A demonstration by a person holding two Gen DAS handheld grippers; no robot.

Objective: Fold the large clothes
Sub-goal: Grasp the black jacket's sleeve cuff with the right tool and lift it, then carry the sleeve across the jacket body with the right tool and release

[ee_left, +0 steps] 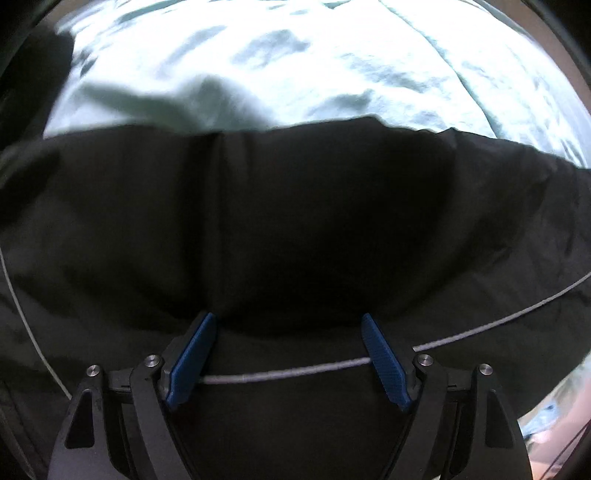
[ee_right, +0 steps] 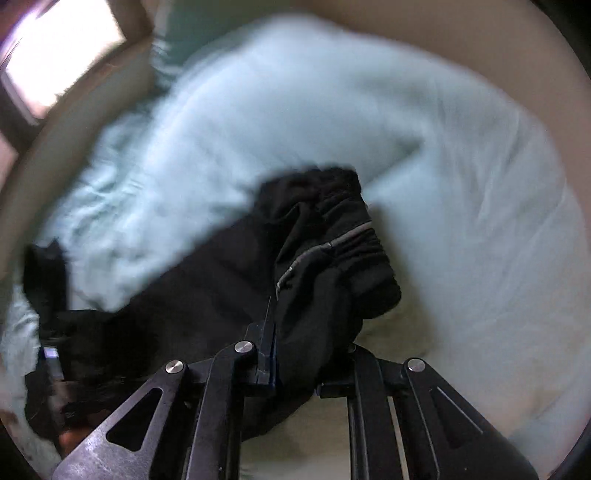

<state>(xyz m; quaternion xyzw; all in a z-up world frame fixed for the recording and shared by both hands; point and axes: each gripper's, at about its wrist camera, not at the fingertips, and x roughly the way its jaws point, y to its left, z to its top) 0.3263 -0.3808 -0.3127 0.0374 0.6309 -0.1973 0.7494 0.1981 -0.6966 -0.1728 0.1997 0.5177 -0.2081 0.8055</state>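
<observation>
**Black garment on pale green bed, right side gripped**

L wrist view: the left gripper point(ee_left: 286, 354) has its blue fingers point(ee_left: 192, 360) spread wide, nothing pinched btwn them. Under & ahead lies the black garment point(ee_left: 295, 221), filling the frame from 9 to 3 o'clock, fairly flat w/ a vertical seam at approx 11 o'clock of the fingers. A thin grey cord point(ee_left: 288, 374) runs across the cloth btwn the two fingers and arcs on toward 3 o'clock. Beyond the garment's far edge, at 12 o'clock, is the bed sheet point(ee_left: 332, 66), pale green, wrinkled, brightly lit.

R wrist view: the right gripper point(ee_right: 295, 343) is closed on a bunched fold of the black garment point(ee_right: 325, 266); only one finger shows, the other is hidden by cloth. The garment's gathered end w/ grey piping stands up at 12 o'clock; the rest trails to 9 o'clock. Pale green bed sheet point(ee_right: 461, 203) surrounds it, blurred. A beige wall point(ee_right: 424, 26) sits at 12–1 o'clock, and a bright window point(ee_right: 59, 51) at 10–11 o'clock.
</observation>
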